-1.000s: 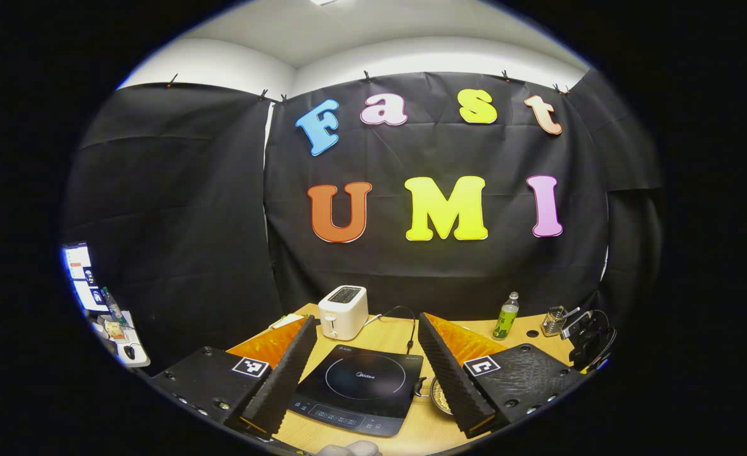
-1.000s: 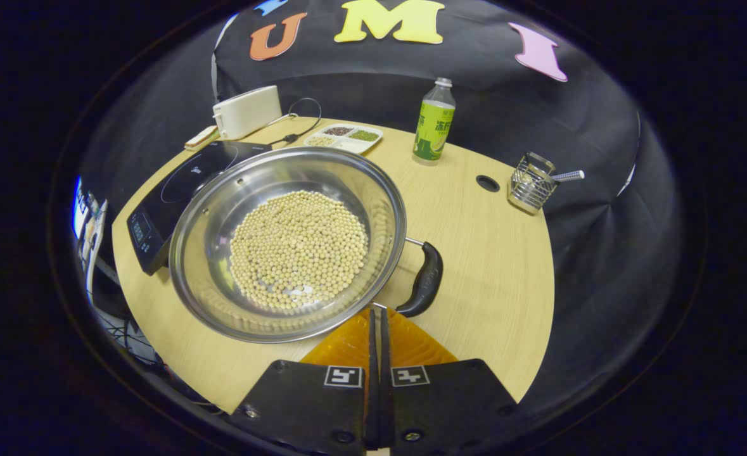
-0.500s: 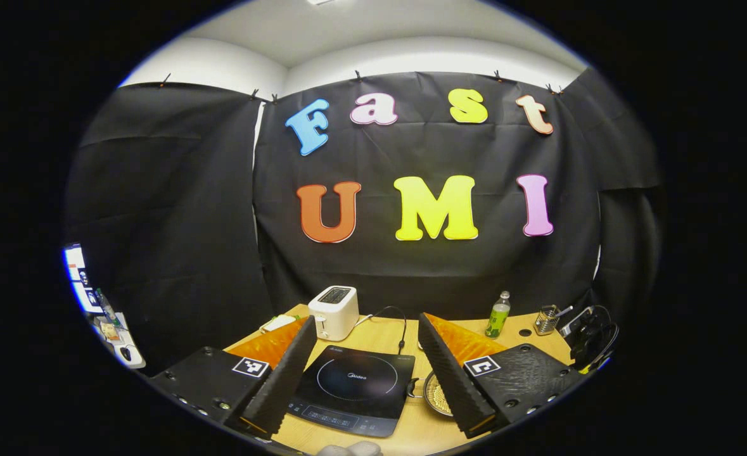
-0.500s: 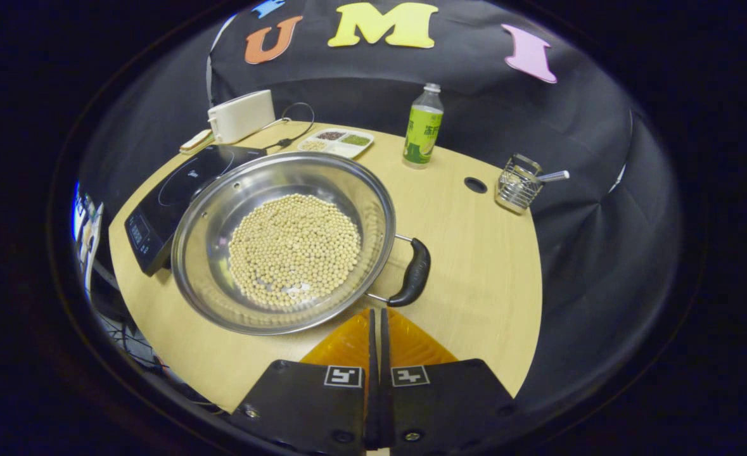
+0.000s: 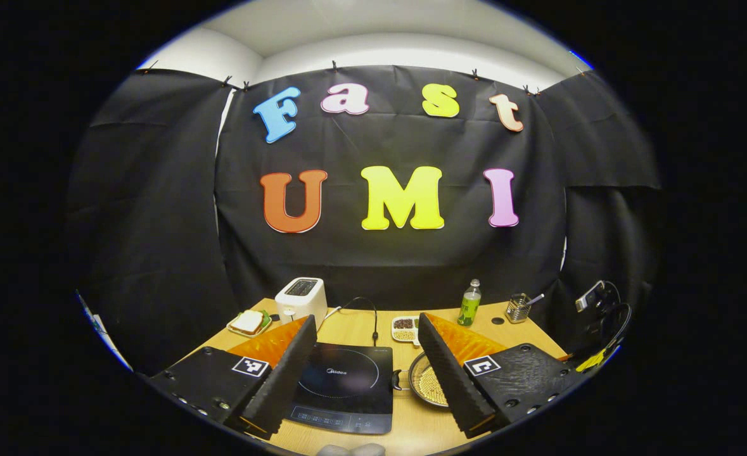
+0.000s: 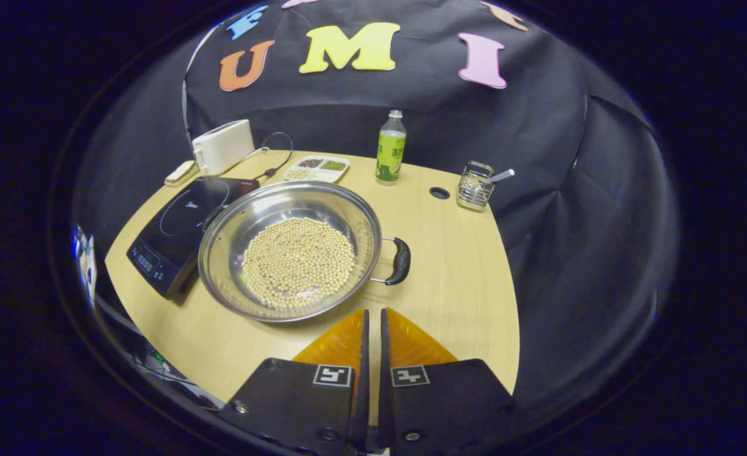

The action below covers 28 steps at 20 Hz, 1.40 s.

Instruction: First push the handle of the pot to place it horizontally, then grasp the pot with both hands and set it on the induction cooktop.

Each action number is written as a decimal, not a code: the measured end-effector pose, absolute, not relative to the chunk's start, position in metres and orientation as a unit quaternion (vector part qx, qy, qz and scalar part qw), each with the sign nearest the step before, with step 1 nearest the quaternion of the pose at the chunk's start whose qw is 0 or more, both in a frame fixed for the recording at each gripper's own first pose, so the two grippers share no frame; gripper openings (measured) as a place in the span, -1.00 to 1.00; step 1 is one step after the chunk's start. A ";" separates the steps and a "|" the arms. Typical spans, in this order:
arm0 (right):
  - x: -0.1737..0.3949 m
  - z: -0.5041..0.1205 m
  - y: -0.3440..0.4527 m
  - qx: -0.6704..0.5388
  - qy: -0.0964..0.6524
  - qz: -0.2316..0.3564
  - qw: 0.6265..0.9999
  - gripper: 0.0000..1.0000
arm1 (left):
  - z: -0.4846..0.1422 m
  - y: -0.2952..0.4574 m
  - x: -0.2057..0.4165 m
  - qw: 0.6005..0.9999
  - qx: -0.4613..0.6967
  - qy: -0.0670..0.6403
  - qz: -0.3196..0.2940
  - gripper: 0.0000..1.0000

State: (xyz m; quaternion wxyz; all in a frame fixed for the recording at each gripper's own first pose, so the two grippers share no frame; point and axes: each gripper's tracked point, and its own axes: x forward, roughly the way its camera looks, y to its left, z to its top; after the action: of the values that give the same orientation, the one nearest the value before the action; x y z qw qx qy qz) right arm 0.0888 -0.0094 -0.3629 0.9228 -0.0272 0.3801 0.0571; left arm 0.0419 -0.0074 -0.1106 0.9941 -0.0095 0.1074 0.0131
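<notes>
Right gripper view looks down on a wooden table, where the right gripper hangs above the near edge with its fingers nearly together, a thin slit between them, gripping nothing. Just ahead of its tips sits the steel pot, filled with pale beans; its black handle juts out ahead and slightly right of the fingers. Left of the pot, touching or almost touching it, lies the induction cooktop. Farther ahead stand a toaster, a divided tray, a green bottle and a wire holder.

Left gripper view shows the left gripper spread wide and empty, the cooktop framed between its fingers and the pot partly hidden behind its right finger.
</notes>
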 end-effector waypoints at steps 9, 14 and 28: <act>0.033 -0.345 0.004 0.016 0.363 0.013 0.932 0.53 | -0.172 0.003 0.023 0.987 -0.017 0.160 -0.030 0.92; 0.030 -0.355 0.006 0.033 0.372 0.011 0.928 0.72 | -0.224 -0.016 0.025 0.976 -0.019 0.212 -0.048 0.92; 0.139 -0.397 -0.001 0.083 0.413 0.047 0.906 0.66 | -0.335 -0.070 0.103 0.942 -0.025 0.329 -0.056 0.92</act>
State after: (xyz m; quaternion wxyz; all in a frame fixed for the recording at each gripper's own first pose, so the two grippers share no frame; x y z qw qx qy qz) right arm 0.1388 -0.0005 -0.3975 0.9056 0.0828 0.4132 0.0475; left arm 0.1034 -0.0704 -0.3346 0.9424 -0.0247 0.3289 -0.0560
